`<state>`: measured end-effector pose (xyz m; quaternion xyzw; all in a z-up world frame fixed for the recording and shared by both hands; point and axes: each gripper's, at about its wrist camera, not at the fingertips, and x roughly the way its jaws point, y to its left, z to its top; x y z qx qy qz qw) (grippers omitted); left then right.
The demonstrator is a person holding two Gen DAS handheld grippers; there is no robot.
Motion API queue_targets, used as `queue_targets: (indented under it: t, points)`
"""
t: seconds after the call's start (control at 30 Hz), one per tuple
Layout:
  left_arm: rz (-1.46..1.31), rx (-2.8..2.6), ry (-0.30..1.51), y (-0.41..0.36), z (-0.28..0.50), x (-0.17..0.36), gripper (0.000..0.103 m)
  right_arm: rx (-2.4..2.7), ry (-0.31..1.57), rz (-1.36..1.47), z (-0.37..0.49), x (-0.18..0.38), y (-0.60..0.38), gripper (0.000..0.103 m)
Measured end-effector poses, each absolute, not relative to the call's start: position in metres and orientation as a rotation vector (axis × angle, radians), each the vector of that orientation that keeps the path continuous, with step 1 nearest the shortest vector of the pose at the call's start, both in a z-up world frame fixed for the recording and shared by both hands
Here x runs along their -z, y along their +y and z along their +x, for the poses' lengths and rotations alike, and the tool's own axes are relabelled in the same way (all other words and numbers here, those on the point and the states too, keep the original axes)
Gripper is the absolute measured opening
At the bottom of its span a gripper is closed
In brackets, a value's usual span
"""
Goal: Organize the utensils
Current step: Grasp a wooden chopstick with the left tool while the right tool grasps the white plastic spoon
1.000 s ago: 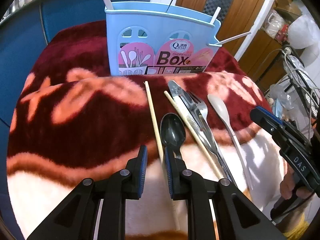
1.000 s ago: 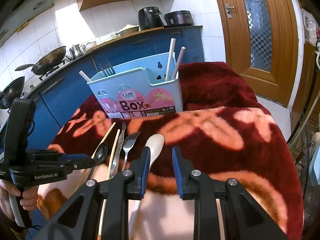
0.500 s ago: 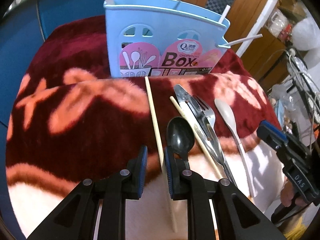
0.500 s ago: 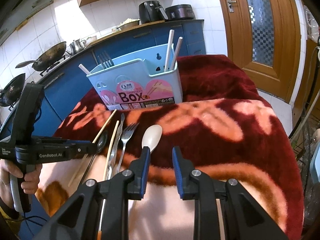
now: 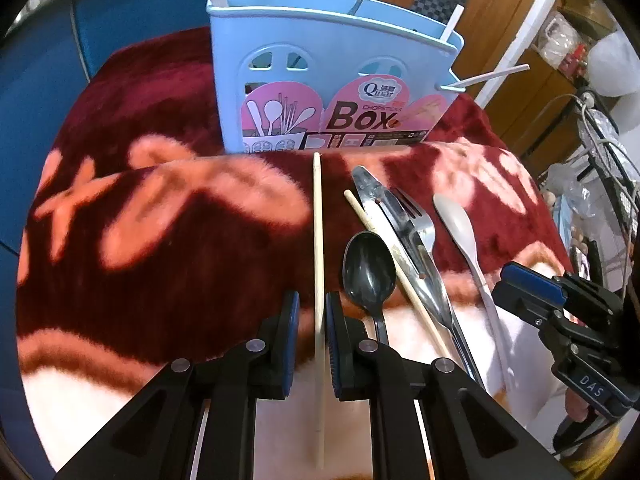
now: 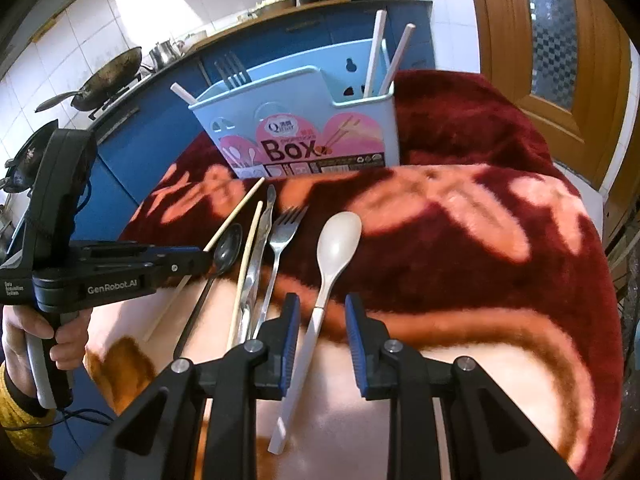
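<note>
1. Presently, the left gripper (image 5: 308, 312) is seen at the lower centre of the left wrist view, straddling a pale wooden chopstick (image 5: 318, 240). Its jaws are closing; a narrow gap remains on the left side, and a firm pinch is not yet confirmed.
2. The right gripper (image 6: 318, 320) is seen at the lower centre of the right wrist view, with the handle of a white spoon (image 6: 332, 264) between its jaws. The jaws are spread apart, with clear gaps on both sides; nothing is held.
3. Risk is judged highest at the chopstick: it is thin and round and lies on a plush blanket (image 5: 160, 240), so it may roll or be pressed into the pile, and a grip this far from its middle may let it tilt on lifting.
4. A black spoon (image 5: 370, 272) lies just right of the left jaw and could be nudged. A second chopstick (image 5: 396, 276), a knife (image 5: 394, 232) and a fork (image 5: 418, 220) lie bunched just beyond, toward centre right.
5. The white spoon's handle is slim and smooth; a slip is possible if the jaws close off-centre.
6. Farthest off, at the upper centre, the blue utensil box (image 5: 328, 80) stands upright, already holding several pieces. Its openings are narrow, so a tilted piece may catch the rim.
</note>
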<state>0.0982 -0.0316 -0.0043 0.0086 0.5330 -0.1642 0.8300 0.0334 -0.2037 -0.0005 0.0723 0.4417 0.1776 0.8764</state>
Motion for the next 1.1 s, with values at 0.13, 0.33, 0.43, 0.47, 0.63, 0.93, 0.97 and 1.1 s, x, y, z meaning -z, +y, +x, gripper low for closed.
queue_targets:
  t: [0.13,0.33,0.43,0.47,0.63,0.93,0.97,1.1]
  points:
    - [0.036,0.350,1.127,-0.034,0.100,0.005,0.013,-0.370,0.952,0.121,0.038,0.000,-0.196,0.026]
    - [0.039,0.354,1.111,-0.035,0.098,0.007,0.009,-0.370,1.017,0.109,0.047,0.009,-0.188,0.026]
    - [0.030,0.355,1.109,-0.031,0.094,0.008,0.004,-0.360,1.025,0.110,0.049,0.010,-0.188,0.016]
    - [0.025,0.353,1.109,-0.030,0.093,0.008,0.004,-0.349,1.030,0.105,0.050,0.011,-0.189,0.012]
    - [0.010,0.338,1.131,-0.021,0.081,0.009,0.004,-0.352,1.078,0.133,0.051,0.008,-0.195,0.009]
    - [0.092,0.339,1.155,-0.022,0.067,0.009,0.004,-0.360,1.146,0.068,0.049,0.005,-0.190,0.010]
    - [0.091,0.342,1.157,-0.023,0.068,0.009,0.004,-0.363,1.150,0.064,0.051,0.004,-0.189,0.010]
    - [0.084,0.349,1.167,-0.023,0.074,0.007,0.005,-0.371,1.156,0.040,0.059,0.001,-0.180,0.010]
